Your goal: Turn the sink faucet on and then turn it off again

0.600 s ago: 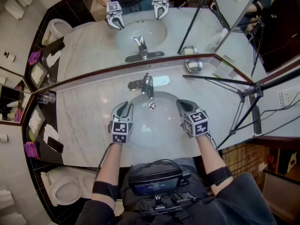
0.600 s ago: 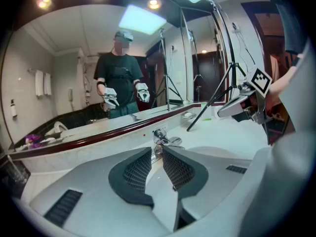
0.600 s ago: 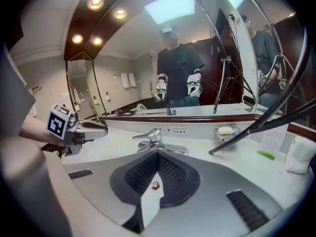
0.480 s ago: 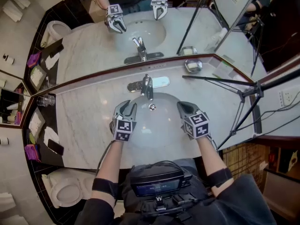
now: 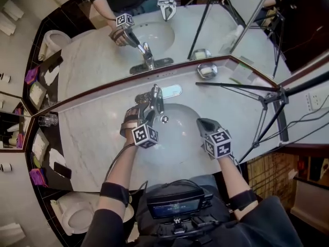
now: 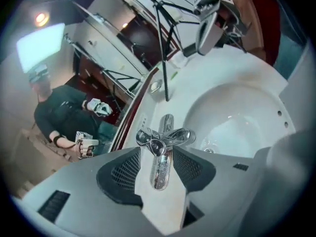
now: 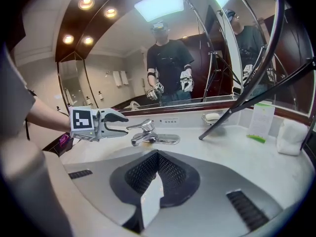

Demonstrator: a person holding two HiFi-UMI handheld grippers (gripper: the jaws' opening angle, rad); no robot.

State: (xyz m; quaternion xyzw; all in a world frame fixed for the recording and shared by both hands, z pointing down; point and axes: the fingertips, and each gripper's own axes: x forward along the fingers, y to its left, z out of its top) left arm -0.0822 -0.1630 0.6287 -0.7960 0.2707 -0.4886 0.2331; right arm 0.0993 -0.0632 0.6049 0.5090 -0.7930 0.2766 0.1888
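Marble counter (image 5: pixel 92 138) nearest the person carries a white sink basin (image 5: pixel 180 151) whose bowl shows a metal drain (image 5: pixel 164 119). Over the basin's near right rim, the right gripper (image 5: pixel 205 123) hovers with its jaws pressed together on nothing. Farther in, the left gripper (image 5: pixel 140 112) has its jaws spread to either side of the chrome faucet (image 5: pixel 157 96) lever at the basin's back rim, and beyond, by the mirror (image 5: pixel 92 50), a small metal soap dish (image 5: pixel 207 71) holds a pale bar.

Soap dish (image 5: pixel 207 71) lies near tripod leg (image 5: pixel 231 87) on counter (image 5: pixel 92 133)
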